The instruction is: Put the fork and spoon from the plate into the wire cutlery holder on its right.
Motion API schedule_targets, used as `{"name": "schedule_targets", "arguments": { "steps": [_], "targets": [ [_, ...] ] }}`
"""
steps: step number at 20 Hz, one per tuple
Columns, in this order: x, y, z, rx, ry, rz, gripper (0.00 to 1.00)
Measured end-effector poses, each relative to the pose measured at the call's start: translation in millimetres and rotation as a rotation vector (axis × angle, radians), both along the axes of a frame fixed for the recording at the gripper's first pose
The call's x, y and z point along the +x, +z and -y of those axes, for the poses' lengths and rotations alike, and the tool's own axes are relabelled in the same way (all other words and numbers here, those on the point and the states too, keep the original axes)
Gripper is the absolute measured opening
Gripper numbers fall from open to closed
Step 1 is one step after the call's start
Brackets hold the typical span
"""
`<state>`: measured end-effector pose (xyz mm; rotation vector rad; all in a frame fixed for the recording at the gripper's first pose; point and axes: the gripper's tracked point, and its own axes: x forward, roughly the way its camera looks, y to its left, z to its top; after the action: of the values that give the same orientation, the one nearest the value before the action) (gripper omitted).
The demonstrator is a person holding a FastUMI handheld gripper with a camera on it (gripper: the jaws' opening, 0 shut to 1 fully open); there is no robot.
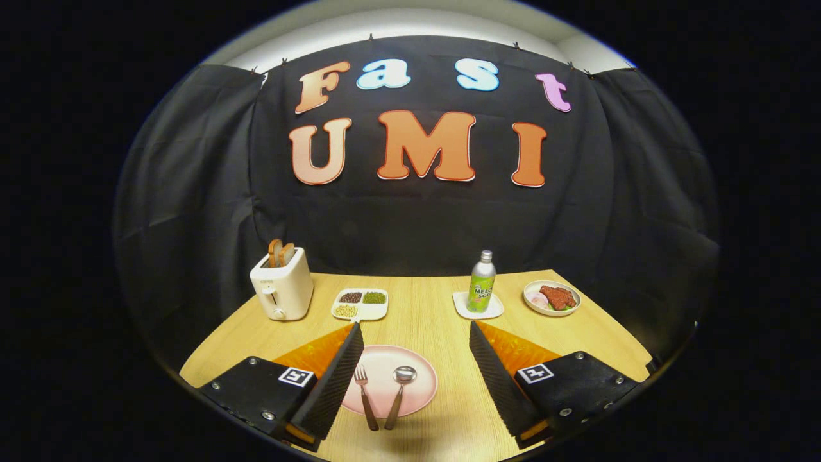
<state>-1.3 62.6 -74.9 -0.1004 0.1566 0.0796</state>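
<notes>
Off to the left stands the toaster (282,290) with bread in its slots, then a divided dish (360,304) of beans. Between the fingers lies the pink plate (420,372), fork (364,396) beside spoon (399,390), handles pointing back toward the camera. The gripper (415,359) hovers above the wooden table (423,308), level and facing forward, fingers spread wide, gripping nothing. Beyond to the right: a soda bottle (482,282) on a coaster (478,307), then a plate of food (552,298).

Staged tabletop booth, black cloth wall (410,224) behind wooden table (423,314), toaster (282,285), soda bottle (482,282), food dishes beyond the wide-spread gripper (414,356) fingers
</notes>
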Motion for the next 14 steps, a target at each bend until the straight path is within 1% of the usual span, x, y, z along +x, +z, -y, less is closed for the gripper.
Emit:
{"name": "schedule_targets", "arguments": {
  "steps": [4,9,14],
  "targets": [
    [10,-34,-8,-0.011,0.023,-0.059,0.99],
    [22,-101,-11,-0.065,0.026,-0.206,0.98],
    [33,-149,-12,-0.093,0.02,-0.314,0.88]
  ]
}}
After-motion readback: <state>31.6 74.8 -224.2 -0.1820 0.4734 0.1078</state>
